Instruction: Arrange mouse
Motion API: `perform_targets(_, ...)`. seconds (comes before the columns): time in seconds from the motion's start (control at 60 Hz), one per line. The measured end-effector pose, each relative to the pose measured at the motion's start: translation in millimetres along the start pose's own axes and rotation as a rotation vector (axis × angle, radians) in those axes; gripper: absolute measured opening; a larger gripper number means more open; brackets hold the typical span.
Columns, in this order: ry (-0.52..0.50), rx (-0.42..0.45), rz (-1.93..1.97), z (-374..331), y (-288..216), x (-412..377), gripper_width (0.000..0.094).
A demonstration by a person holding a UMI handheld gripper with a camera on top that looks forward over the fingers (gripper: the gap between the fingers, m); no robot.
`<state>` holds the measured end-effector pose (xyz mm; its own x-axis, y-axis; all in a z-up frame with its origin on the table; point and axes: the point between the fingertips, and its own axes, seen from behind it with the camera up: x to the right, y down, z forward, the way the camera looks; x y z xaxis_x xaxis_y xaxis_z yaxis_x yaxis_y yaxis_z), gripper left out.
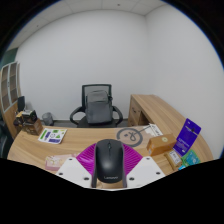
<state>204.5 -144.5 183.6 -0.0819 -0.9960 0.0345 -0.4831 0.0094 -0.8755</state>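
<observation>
Mouse (108, 160), black, sits clamped between the gripper's (108, 172) purple pads (88, 160) at six o'clock, above the desk (60, 140).

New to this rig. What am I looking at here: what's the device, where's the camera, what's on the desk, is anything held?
There is no robot arm here. A person carries a hand-held set of tongs, and the single picture comes from a wide-angle camera mounted on them, looking forward along their two fingers, so the room looks curved.

The white shapes low in the view are the fingers, each with a purple pad on its inner face. A black mouse sits between them. The pads seem to hug its sides, but I cannot tell whether they actually press on it.

Beyond lies a wooden desk. On it: a book off to one side, a coil of cable, a small cardboard box and a purple box. Behind the desk stands a black office chair against a white wall.
</observation>
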Motion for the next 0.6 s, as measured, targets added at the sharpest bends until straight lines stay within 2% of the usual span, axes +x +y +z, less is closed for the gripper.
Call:
perform_targets(0.1, -0.065, 0.006, -0.008, 7, -16, -52, 0.0344)
perform_targets(0.233, -0.127, -0.026, -0.022, 24, 1, -122, 0.0345)
perform_targets(0.4, -0.156, -0.109, -0.044, 53, 71, -176, 0.0347)
perform_targets(0.6, -0.145, -0.226, -0.076, 77, 162, -189, 0.0351)
